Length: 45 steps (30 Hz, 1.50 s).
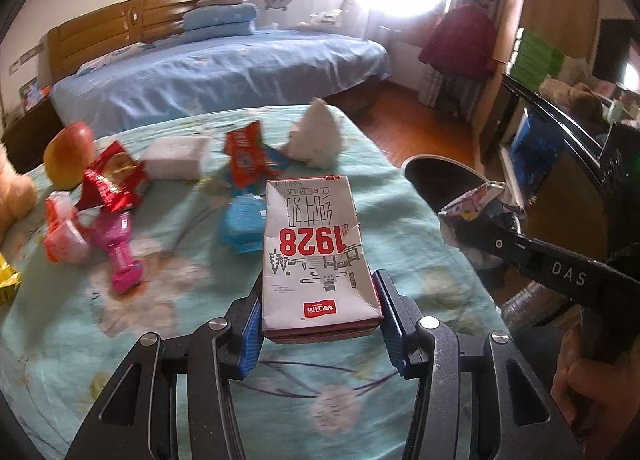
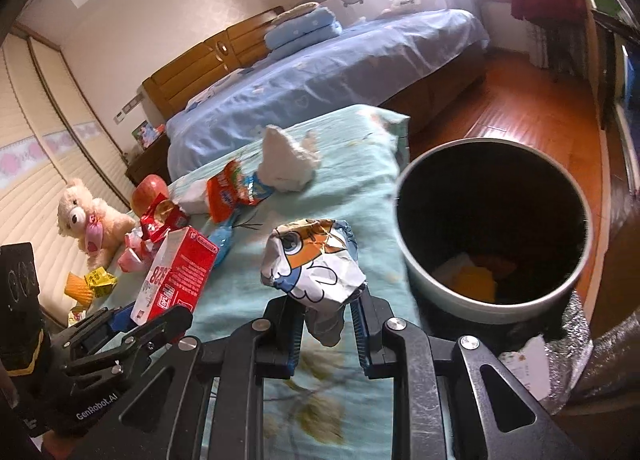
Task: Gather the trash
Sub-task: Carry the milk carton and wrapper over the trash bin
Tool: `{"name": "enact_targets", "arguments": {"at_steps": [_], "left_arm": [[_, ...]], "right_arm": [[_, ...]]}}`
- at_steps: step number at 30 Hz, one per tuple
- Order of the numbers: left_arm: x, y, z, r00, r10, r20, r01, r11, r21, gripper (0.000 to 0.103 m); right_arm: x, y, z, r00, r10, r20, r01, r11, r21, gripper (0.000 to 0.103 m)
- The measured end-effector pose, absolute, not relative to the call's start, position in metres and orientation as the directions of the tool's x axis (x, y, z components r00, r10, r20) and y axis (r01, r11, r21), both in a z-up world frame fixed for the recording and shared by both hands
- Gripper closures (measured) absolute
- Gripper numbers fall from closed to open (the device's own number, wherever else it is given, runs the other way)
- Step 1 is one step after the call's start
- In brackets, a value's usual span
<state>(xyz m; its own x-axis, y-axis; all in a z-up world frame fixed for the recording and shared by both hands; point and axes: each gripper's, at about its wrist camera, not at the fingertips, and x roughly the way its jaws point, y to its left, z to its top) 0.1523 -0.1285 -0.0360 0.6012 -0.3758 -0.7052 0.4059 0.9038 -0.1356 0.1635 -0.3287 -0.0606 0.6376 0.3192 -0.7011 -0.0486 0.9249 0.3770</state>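
Observation:
My left gripper (image 1: 320,300) is shut on a white and red "1928" milk carton (image 1: 316,256), held above the teal tablecloth; the carton also shows in the right wrist view (image 2: 176,276). My right gripper (image 2: 326,324) is shut on a crumpled cartoon-print wrapper (image 2: 312,260), held just left of the round trash bin (image 2: 492,228). That wrapper (image 1: 476,212) and the bin's rim (image 1: 436,168) show at the right of the left wrist view. The bin holds some orange and white trash.
On the table (image 1: 160,340) lie red snack wrappers (image 1: 112,184), an orange wrapper (image 1: 244,156), a blue packet (image 1: 240,224), pink packets (image 1: 120,252), crumpled white tissue (image 1: 316,136), a white box (image 1: 176,158), an apple (image 1: 68,156). A teddy bear (image 2: 88,216) sits left. A bed (image 1: 224,68) stands behind.

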Motion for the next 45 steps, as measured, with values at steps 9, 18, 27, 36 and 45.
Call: {"name": "enact_targets", "arguments": {"at_steps": [9,18,27,36,45], "left_arm": [[0.155,-0.165,-0.037,0.581,-0.395,-0.712,0.461,0.880,-0.112,0.054],[0.162,-0.197,-0.036,0.560,-0.424,-0.712,0.517,0.850,-0.099,0.054],[0.171,-0.221,-0.039,0.552,-0.425,-0.717,0.538,0.839,-0.083,0.054],[0.181,-0.237,-0.043,0.543,-0.427,-0.723,0.550,0.831,-0.078,0.054],[0.202,-0.258,-0.049,0.519,-0.425,-0.741,0.573,0.817,-0.067,0.054]], "right_arm": [[0.156,-0.363,-0.060,0.659,0.274,-0.701,0.011,0.928,0.373,0.081],[0.157,-0.393,-0.063,0.668,0.242,-0.704,0.058,0.926,0.373,0.081],[0.161,-0.416,-0.069,0.665,0.216,-0.715,0.096,0.925,0.368,0.081],[0.175,-0.432,-0.077,0.653,0.204,-0.730,0.124,0.921,0.368,0.080],[0.193,-0.452,-0.087,0.633,0.199,-0.748,0.155,0.915,0.374,0.078]]}}
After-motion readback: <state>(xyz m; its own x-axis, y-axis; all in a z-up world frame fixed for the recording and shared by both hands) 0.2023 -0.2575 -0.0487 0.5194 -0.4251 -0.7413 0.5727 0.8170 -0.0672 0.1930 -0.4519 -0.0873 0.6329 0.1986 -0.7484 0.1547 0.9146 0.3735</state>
